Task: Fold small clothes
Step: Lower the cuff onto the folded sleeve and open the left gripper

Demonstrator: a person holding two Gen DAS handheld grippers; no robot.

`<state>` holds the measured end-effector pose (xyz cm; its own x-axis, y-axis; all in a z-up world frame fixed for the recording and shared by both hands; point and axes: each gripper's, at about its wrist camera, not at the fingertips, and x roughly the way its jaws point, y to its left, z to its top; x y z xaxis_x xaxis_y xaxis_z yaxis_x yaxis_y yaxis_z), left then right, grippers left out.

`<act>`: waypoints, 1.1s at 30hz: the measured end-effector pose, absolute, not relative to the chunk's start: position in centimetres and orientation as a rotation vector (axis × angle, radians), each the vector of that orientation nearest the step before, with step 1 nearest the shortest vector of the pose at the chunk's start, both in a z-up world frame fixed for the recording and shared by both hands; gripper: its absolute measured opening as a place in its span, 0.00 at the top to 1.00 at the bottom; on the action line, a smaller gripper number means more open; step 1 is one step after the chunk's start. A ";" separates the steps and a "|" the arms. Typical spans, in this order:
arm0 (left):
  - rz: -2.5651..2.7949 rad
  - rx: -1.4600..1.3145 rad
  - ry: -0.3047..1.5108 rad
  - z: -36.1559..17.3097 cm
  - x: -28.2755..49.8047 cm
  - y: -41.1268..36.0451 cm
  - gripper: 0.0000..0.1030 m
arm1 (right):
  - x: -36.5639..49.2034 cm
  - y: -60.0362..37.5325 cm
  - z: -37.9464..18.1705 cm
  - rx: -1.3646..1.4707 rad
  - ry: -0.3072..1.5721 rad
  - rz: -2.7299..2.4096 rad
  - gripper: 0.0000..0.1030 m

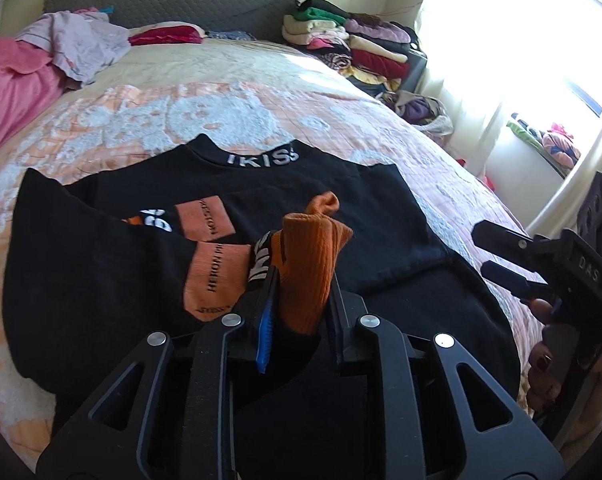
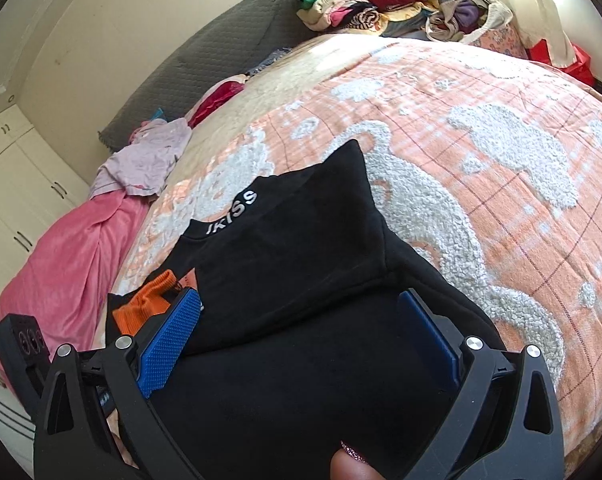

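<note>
A black sweatshirt (image 1: 285, 188) with a white-lettered collar and orange patches lies spread on the bed, sleeves folded in. It also shows in the right wrist view (image 2: 301, 264). My left gripper (image 1: 301, 280) is shut on the sweatshirt's orange ribbed cuff (image 1: 309, 256) and holds it bunched above the sweatshirt's front. My right gripper (image 2: 301, 340) is open over the sweatshirt's lower right part, nothing between its blue pads (image 2: 169, 344). It shows at the right edge of the left wrist view (image 1: 509, 256).
The bed has an orange and white patterned cover (image 2: 481, 152). A pink blanket (image 1: 13, 92) and lilac garment (image 1: 85, 40) lie at far left. Folded clothes (image 1: 353, 44) are stacked at the far right by the bright window. A grey headboard (image 1: 173, 0) stands behind.
</note>
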<state>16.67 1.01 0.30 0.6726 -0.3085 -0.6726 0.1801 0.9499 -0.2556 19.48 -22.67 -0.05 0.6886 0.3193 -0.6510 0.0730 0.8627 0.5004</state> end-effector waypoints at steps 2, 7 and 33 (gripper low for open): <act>-0.301 -0.187 0.803 0.0 16.6 0.9 0.77 | 19.6 -22.6 -0.3 0.531 0.813 0.146 0.04; -0.338 -0.185 0.819 0.2 16.0 0.9 0.68 | 20.0 -22.1 -0.8 0.536 0.833 0.170 0.04; -0.047 -0.290 0.737 3.8 16.0 13.1 0.11 | 23.5 -10.0 -3.2 0.200 0.957 0.352 0.61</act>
